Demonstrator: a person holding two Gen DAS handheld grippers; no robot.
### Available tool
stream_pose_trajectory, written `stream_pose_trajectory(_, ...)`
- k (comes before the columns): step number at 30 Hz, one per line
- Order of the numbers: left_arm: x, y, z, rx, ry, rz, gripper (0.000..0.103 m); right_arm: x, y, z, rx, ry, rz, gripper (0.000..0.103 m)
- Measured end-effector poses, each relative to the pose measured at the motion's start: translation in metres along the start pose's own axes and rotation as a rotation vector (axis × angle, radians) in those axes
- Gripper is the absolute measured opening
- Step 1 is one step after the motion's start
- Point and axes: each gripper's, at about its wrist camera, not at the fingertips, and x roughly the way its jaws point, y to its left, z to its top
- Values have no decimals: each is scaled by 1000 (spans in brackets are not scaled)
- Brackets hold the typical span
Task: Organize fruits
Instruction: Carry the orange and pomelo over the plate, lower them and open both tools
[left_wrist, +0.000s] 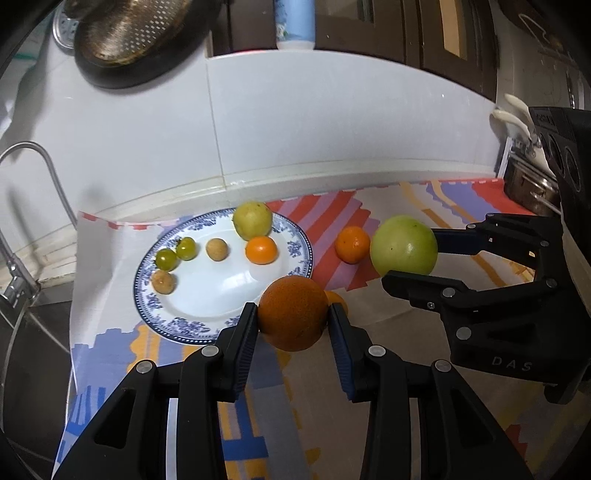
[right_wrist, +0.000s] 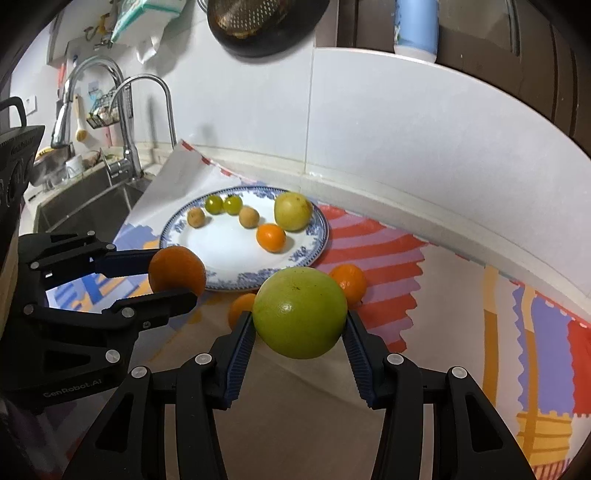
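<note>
My left gripper (left_wrist: 292, 317) is shut on a large orange (left_wrist: 293, 314) and holds it above the near rim of the blue-patterned plate (left_wrist: 295, 236); the same orange shows in the right wrist view (right_wrist: 177, 271). My right gripper (right_wrist: 299, 321) is shut on a big green fruit (right_wrist: 300, 310), right of the plate (right_wrist: 317, 236); this fruit also shows in the left wrist view (left_wrist: 403, 245). The plate holds a yellow-green fruit (left_wrist: 252, 220), a small orange (left_wrist: 261, 250), two green tomatoes (left_wrist: 185, 248) and two brown longans (left_wrist: 217, 249). Two small oranges (right_wrist: 349, 282) (right_wrist: 240, 308) lie on the mat.
A colourful striped mat (right_wrist: 461, 295) covers the counter against a white tiled wall (left_wrist: 332, 122). A sink with taps (right_wrist: 125, 122) lies to the left. A dark colander (left_wrist: 125, 40) hangs above. A metal pot (left_wrist: 528, 184) stands at the far right.
</note>
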Motion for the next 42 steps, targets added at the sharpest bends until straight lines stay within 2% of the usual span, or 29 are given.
stream_pose_trajectory(9, -25, 17, 8, -57, -50, 46, 38, -17, 13, 18, 2, -68, 23, 49)
stream_pose_trajectory(18, -28, 42, 17, -90, -84, 96, 38, -8, 28, 38, 11, -95, 89, 49)
stream_pose_trajectory(25, -8, 66, 23, -110, -61, 106, 38, 21, 37, 53, -1, -62, 138, 49)
stream_pose_trajectory(32, 19, 85, 25, -136, -22, 109, 38, 60, 37, 60, 1, 8, 162, 49)
stream_pose_trajectory(42, 66, 104, 24, -174, 68, 64, 38, 105, 32, 63, 20, 95, 171, 49)
